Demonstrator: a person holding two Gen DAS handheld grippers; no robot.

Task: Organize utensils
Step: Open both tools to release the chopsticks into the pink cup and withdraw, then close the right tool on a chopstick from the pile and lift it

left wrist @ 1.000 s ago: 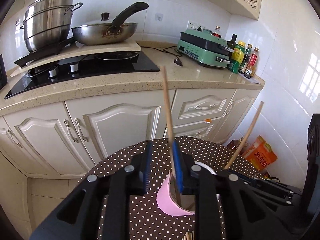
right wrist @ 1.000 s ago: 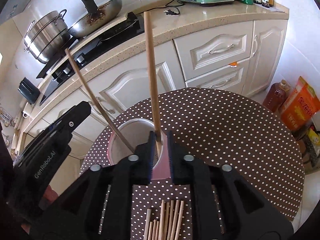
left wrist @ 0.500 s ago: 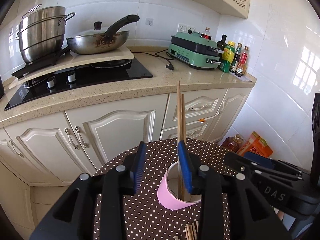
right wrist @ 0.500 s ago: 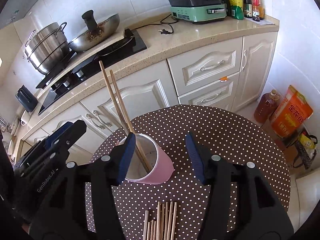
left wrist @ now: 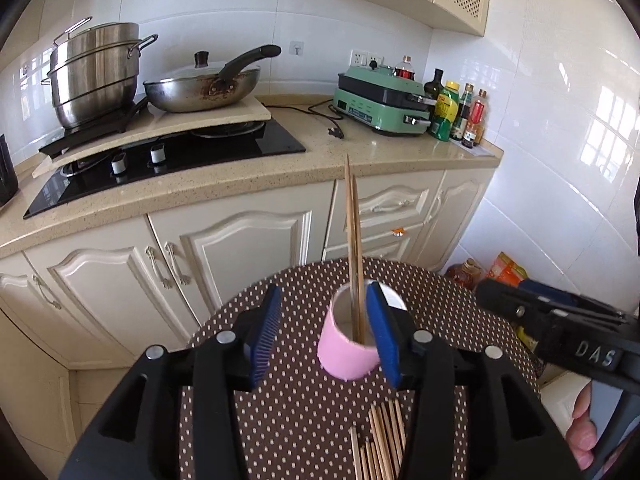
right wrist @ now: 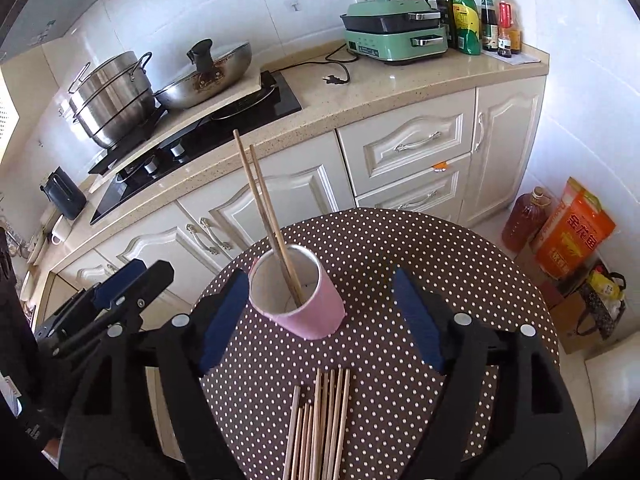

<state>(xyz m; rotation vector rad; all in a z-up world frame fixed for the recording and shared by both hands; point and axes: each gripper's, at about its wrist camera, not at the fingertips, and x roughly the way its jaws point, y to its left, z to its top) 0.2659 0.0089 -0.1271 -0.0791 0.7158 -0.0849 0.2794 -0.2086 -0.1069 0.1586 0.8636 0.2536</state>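
Right wrist view gives the best read on progress: two chopsticks (right wrist: pixel 264 208) stand in the pink cup (right wrist: pixel 316 316), tips down on the bottom, tops leaning toward about 11 o'clock. That's the done part. What's left is the pile (right wrist: pixel 320 420) lying flat on the dotted table (right wrist: pixel 460 264) at 6 o'clock from the cup, near the table edge. I count maybe eight or so sticks, hard to be exact since the bottom of the shot cuts them off. So I'd call it early days, a small share stowed and most of the bundle to go.

Apart from the two sticks the cup looks empty, white inside. It sits upright roughly mid-table.

Right gripper (right wrist: pixel 320 312) has its jaws opening wide, with the cup showing between them but the pads clear of it, nothing gripped. In the left wrist view the left gripper (left wrist: pixel 324 332) is also opening; the cup and sticks line up between its pads, the right pad overlaps the cup rim in the shot, but I can't see it pressing on anything. Both seem empty, so I'd guess the next grab is from the pile.
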